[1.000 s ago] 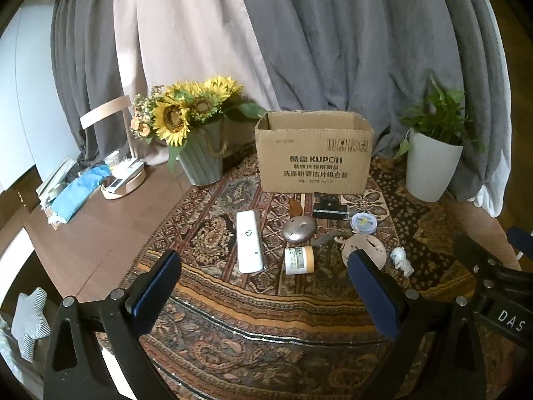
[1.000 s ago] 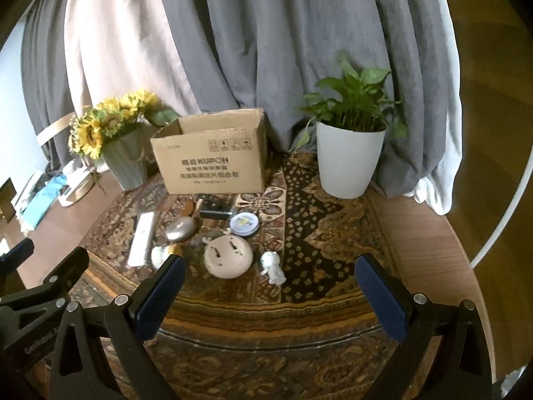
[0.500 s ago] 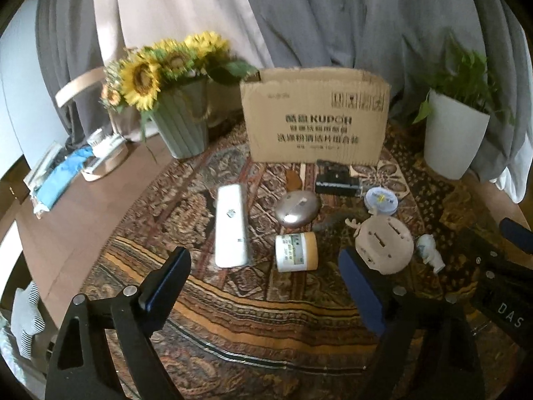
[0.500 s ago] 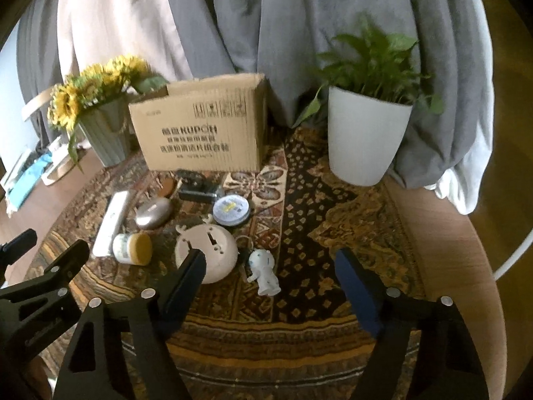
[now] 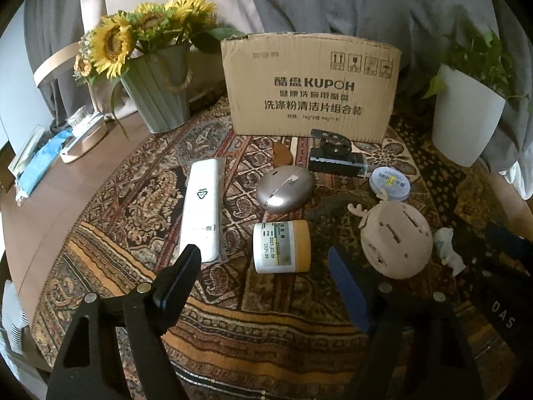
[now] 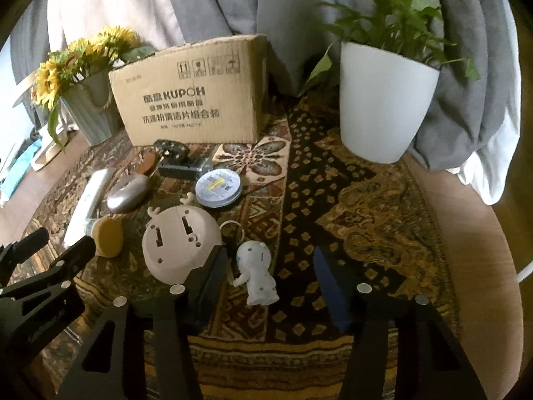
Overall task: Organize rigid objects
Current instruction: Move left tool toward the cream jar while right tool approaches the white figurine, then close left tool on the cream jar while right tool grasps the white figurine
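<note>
Loose objects lie on a patterned rug in front of a cardboard box (image 5: 311, 86). They are a white bar (image 5: 202, 205), a silver oval case (image 5: 284, 189), a white and yellow jar (image 5: 281, 246) on its side, a beige deer-shaped disc (image 5: 394, 241), a round tin (image 5: 389, 183), a black device (image 5: 336, 156) and a white figurine (image 6: 256, 275). My left gripper (image 5: 265, 266) is open, with the jar just ahead between its fingers. My right gripper (image 6: 271, 266) is open around the figurine, not touching it. The box (image 6: 191, 95) also shows in the right wrist view.
A green vase of sunflowers (image 5: 156, 100) stands left of the box. A white plant pot (image 5: 464, 116) stands to the right. Grey curtains hang behind. The wooden table edge (image 6: 473, 266) curves at the right. Papers and a tray (image 5: 80, 136) lie far left.
Both grippers have moved forward and down toward the objects. The jar now lies between the left fingers' tips and the figurine between the right ones. Both openings look narrower.
</note>
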The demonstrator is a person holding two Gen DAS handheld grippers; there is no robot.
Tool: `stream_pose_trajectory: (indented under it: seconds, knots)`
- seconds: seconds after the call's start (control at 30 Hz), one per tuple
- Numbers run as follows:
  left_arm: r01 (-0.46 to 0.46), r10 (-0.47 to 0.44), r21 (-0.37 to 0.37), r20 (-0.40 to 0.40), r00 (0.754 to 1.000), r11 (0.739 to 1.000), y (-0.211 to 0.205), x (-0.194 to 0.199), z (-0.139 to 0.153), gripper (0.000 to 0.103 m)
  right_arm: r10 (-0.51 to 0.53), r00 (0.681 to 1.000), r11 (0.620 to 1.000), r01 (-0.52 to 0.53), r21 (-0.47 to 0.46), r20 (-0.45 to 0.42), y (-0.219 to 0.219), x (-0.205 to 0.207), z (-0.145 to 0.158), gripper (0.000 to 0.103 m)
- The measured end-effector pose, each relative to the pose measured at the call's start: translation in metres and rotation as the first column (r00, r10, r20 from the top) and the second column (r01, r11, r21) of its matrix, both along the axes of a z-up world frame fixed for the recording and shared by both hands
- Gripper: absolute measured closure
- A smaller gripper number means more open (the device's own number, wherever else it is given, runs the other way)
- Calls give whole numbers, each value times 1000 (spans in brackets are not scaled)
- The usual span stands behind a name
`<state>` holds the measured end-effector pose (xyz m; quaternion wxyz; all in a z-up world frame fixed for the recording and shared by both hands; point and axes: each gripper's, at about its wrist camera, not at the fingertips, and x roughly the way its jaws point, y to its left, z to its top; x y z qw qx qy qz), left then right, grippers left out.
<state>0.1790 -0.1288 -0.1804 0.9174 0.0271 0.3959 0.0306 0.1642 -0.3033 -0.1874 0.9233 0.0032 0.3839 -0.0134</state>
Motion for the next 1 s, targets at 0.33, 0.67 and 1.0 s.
stream_pose_trajectory:
  seconds: [0.33, 0.67, 1.0]
  knots:
    - [18, -19, -9, -40, 999, 1000, 2, 19, -15, 37, 4, 999, 1000, -3, 3, -37, 3, 15, -17, 57]
    - [50, -53, -41, -78, 996, 998, 2, 33, -23, 56, 8, 997, 1000, -6, 25, -76, 5, 26, -31, 65]
    - [85, -90, -64, -78, 993, 994, 4, 30, -22, 63, -5, 997, 998, 9, 60, -78, 3, 27, -33, 74]
